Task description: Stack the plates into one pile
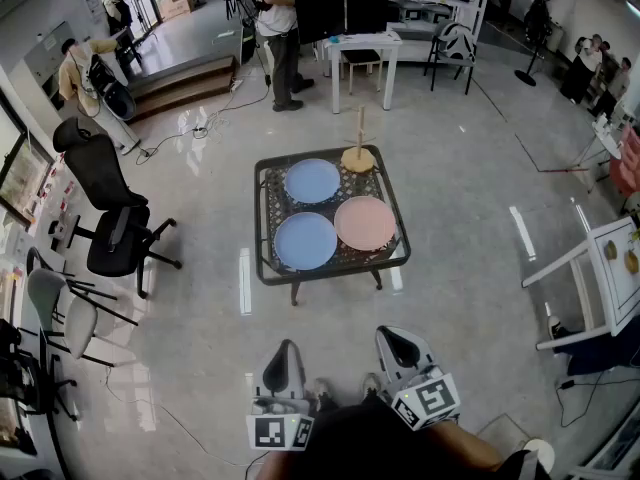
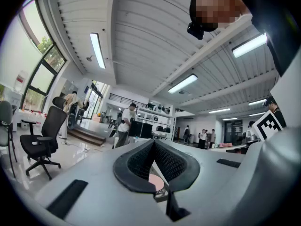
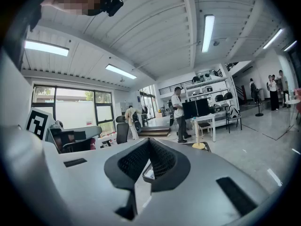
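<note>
Three plates lie flat on a low dark wire-mesh worktop [image 1: 268,203] that stands on a shiny grey floor [image 1: 460,168]. None of the plates sits on another one. The pale blue round plate [image 1: 312,180] is at the far left of the worktop. The deeper blue round plate [image 1: 305,240] is at the near left, just beside it. The pink round plate [image 1: 365,223] is at the near right, and its edge comes very close to the deeper blue one. A small wooden stand with a round base and a thin upright stick [image 1: 358,156] is at the far right corner, near the pale blue plate.

Both tongs are held low, close to the person, and well apart from the worktop. The left tongs [image 1: 285,348] are clenched, with the dark tips [image 2: 154,142] pressed together and nothing between them. The right tongs [image 1: 392,336] are clenched too, tips [image 3: 149,140] together, and they hold nothing. In the left gripper view a little bit of pink peeks out under the closed tips; it may be the pink plate, but too little shows to be sure.

A black office chair on wheels [image 1: 115,233] stands to the left of the worktop. Far behind, a person in a white top [image 1: 272,13] stands next to a white desk [image 1: 365,43].
</note>
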`<state>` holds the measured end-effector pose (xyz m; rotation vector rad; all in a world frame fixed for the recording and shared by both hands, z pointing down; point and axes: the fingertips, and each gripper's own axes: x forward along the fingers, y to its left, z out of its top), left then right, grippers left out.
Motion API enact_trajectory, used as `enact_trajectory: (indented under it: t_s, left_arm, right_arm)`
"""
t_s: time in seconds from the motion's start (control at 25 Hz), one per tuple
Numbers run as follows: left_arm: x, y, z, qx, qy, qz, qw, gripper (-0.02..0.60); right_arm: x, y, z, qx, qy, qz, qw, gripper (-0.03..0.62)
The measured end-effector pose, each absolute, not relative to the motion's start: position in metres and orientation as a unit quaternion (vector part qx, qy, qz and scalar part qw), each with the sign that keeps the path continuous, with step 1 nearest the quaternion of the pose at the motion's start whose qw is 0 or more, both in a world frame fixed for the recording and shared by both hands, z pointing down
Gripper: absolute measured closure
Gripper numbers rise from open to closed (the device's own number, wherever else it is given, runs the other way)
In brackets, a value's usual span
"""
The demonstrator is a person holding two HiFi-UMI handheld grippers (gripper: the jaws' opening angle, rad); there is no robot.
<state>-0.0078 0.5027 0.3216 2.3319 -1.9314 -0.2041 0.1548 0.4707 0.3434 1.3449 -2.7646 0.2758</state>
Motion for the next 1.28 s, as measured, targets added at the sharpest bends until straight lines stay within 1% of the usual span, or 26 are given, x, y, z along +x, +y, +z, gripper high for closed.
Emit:
enact_trajectory:
  t_s: [0.4,0.64,1.08,1.28]
  left_arm:
    - [0.000,0.505,0.323,0.765,-0.638,-0.068,0.056,0.566]
    - [0.015,0.502,0.321,0.764,-0.639,-0.068,0.054,0.566]
    - [0.054,0.489,0.319,0.755,-0.651,-0.063,0.045,0.566]
    - [0.069,0.484,0.317,0.744,-0.664,-0.058,0.042,0.566]
  right_arm:
    - [0.162,0.474,0.342,0.432,-0.897,0.092,0.023,0.585]
    - [0.180,0.470,0.340,0.436,-0.894,0.102,0.011,0.585]
    - [0.219,0.459,0.351,0.424,-0.900,0.102,0.023,0.585]
    - [0.231,0.452,0.351,0.406,-0.908,0.103,0.016,0.585]
